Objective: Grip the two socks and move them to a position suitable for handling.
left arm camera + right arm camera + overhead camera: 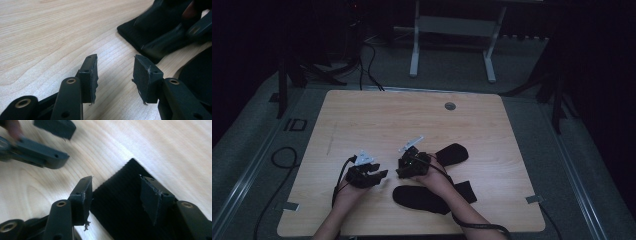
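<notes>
Two black socks lie on the wooden table (412, 120): one (453, 153) to the right of my hands and a longer one (424, 198) near the front edge. My left gripper (381, 176) points right, its jaws open over bare wood (115, 75) with nothing between them. My right gripper (402, 171) faces it, held open (116, 195) just above the ribbed cuff of a black sock (117, 207); the pads are not pressing on it. In the left gripper view that cuff (130, 33) lies just ahead, under the blurred right gripper (175, 32).
A round grey grommet (450, 106) sits near the table's far edge. Beyond the table stands a white desk frame (414, 50) on a grey floor. Black cables (282, 157) run along the floor at the left.
</notes>
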